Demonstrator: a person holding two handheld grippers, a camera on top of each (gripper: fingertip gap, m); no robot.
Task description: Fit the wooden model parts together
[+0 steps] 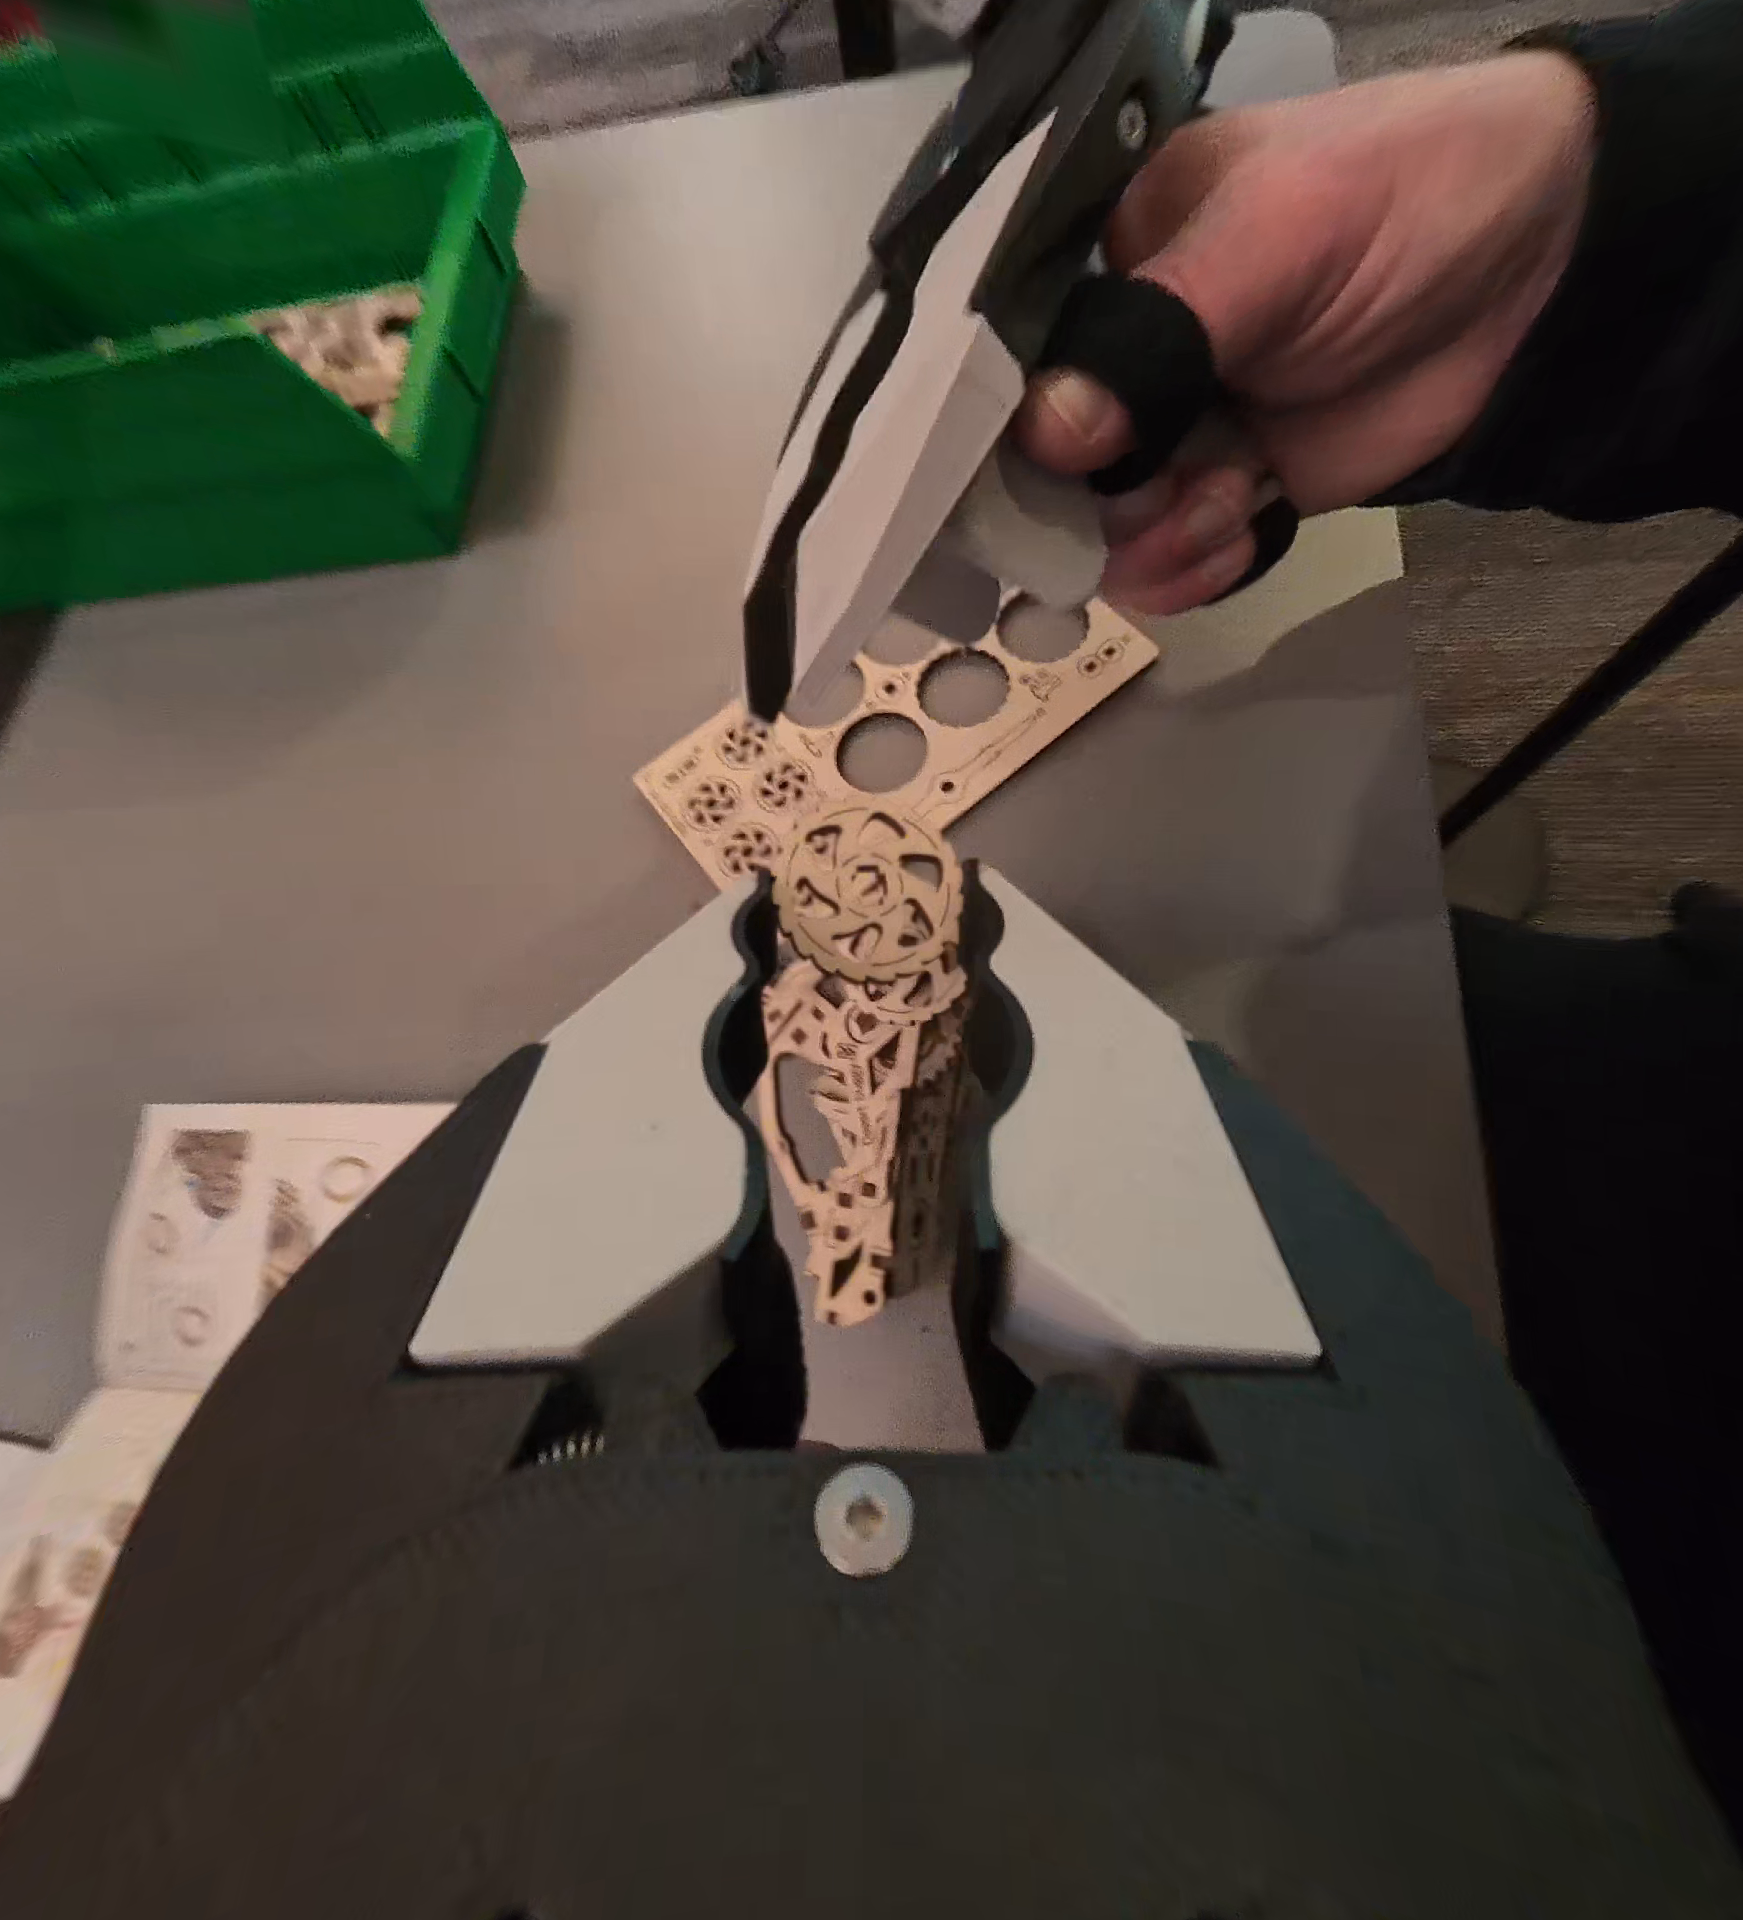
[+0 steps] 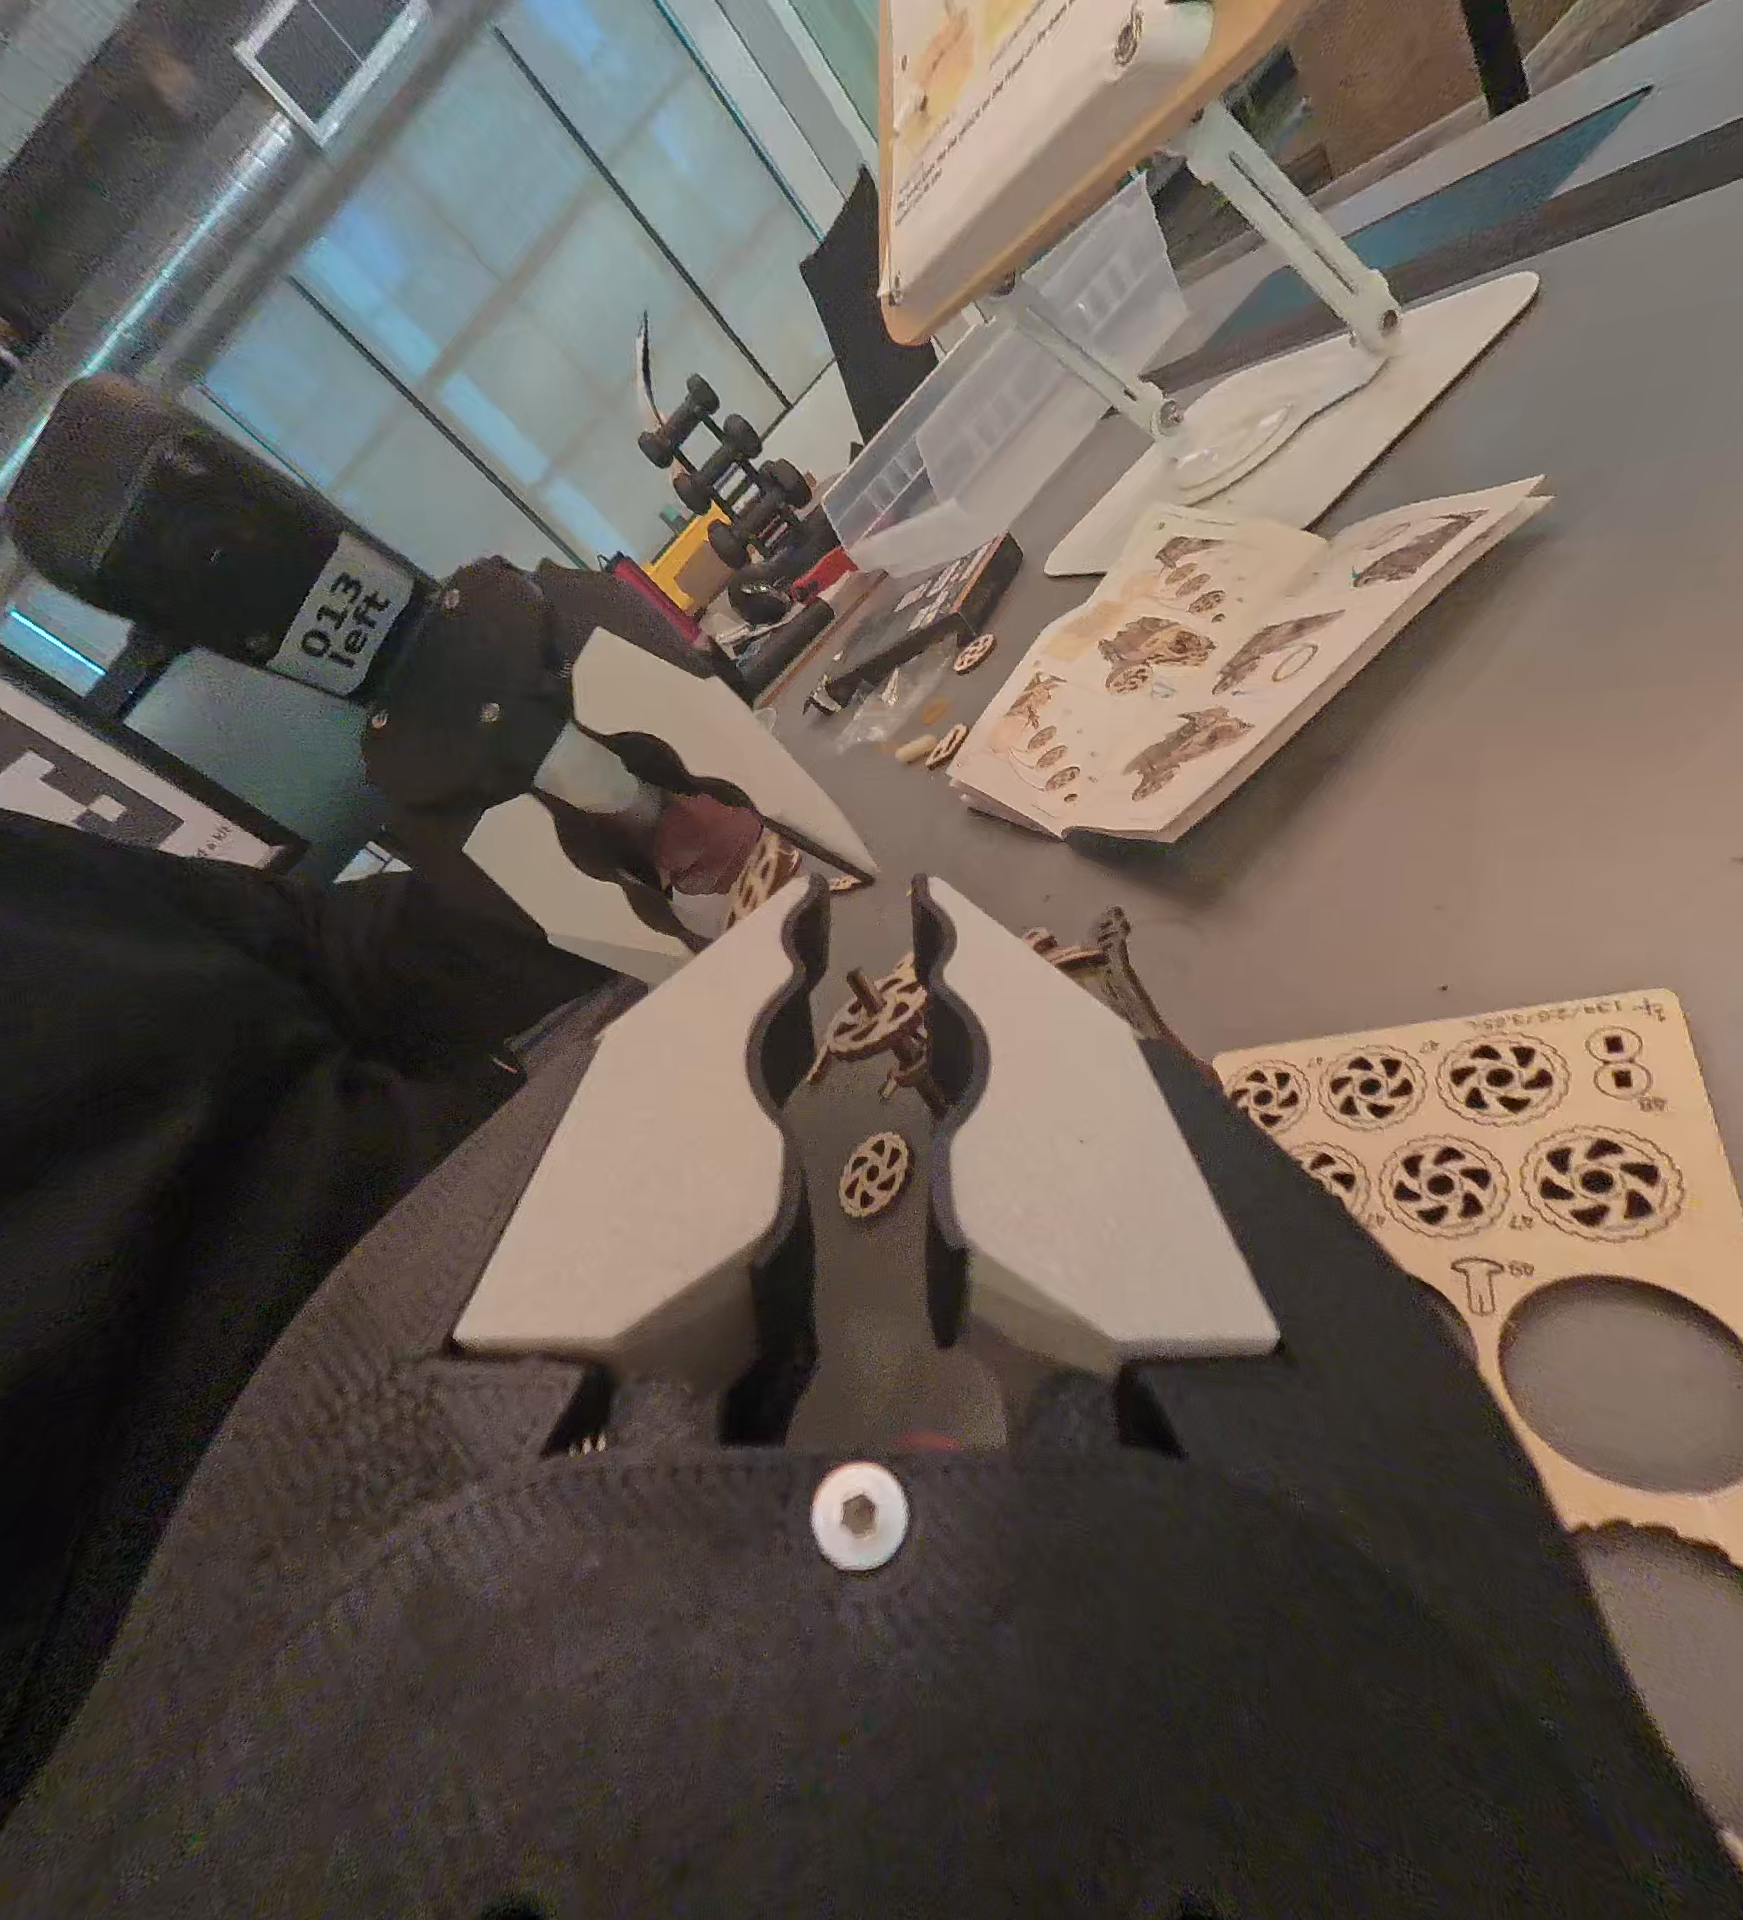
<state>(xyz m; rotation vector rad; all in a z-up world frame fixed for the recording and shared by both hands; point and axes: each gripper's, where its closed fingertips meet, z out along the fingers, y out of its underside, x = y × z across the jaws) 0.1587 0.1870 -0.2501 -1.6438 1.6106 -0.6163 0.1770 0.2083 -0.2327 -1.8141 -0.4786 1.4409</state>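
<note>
The grey table (image 1: 327,883) is the biggest thing, spread out under both sets of fingers. A green bin (image 1: 202,343) sits on it, far out past the left fingers and off to their left, with pale wooden bits inside.

An open booklet (image 2: 1251,675) with pictures of the model lies far ahead of the right fingers, to their right.

Just to the right of the right fingers lies a flat wooden sheet (image 2: 1469,1195). It is thin and pale, with little pinwheel wheels cut into it and big round holes where parts are gone.

The left gripper (image 1: 867,894) is squeezed onto the wooden model piece (image 1: 862,1081). The piece stands between the two fingers, tall and thin. It is light wood with many cut-out shapes, a toothed wheel at its top near the fingertips, and dark burnt edges.

The right gripper (image 2: 872,899) has its fingers a little apart and grips nothing. A hand (image 1: 1355,312) holds it. Its tips point down over the sheet.

On the table, seen through the gap between the right fingers, sits a small wheel assembly (image 2: 872,1023) on a peg. Closer in lies one tiny loose wheel (image 2: 872,1174), flat and round with curly spokes.
</note>
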